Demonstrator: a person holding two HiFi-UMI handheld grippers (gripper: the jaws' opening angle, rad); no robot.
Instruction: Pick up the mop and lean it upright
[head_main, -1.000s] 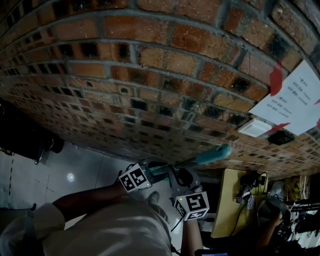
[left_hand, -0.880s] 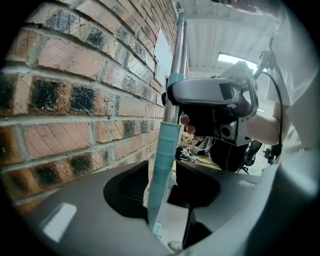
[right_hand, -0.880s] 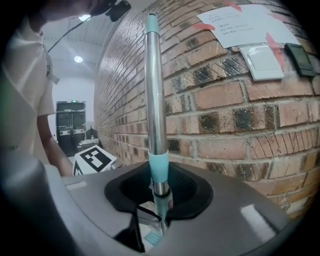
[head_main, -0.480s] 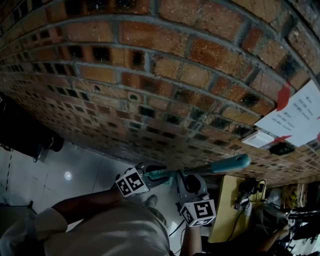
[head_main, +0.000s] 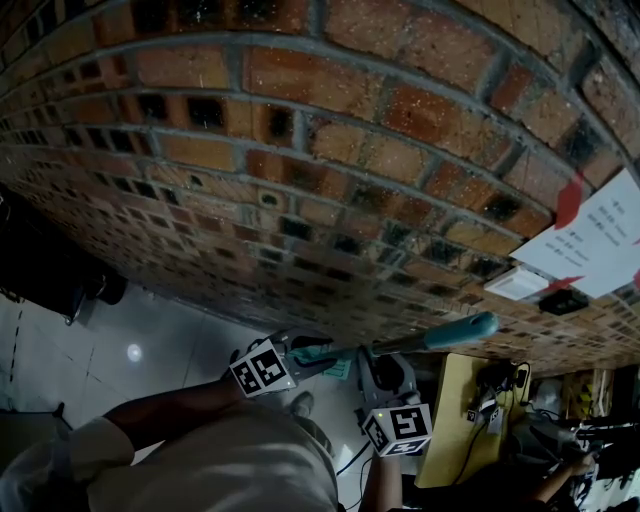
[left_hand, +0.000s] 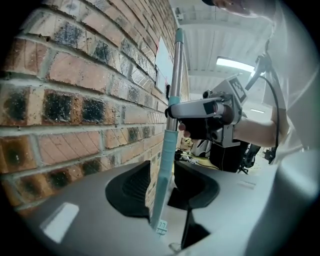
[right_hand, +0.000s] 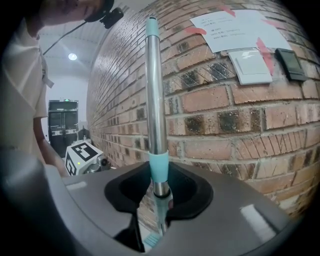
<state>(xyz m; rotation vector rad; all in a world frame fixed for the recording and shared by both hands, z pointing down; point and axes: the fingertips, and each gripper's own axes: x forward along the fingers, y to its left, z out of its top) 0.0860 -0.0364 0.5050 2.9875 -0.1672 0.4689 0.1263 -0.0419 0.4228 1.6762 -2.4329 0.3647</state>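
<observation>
Mop with a silver metal pole and teal sleeves (right_hand: 154, 100) stands against the red brick wall (right_hand: 225, 125). The right gripper (right_hand: 159, 200) clamps the pole. The left gripper (left_hand: 162, 200) has just been closing its jaws, which loosely flank it.

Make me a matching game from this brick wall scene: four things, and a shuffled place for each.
Sides as in the right gripper view.

1. long silver metal mop pole with teal sleeves
2. white paper sheet
3. white square wall switch
4. small black box

A. right of the switch
B. taped up with red tape strips
C. upright in front of the red brick wall
D. beside the black box, on its left

Pairs: 1-C, 2-B, 3-D, 4-A
</observation>
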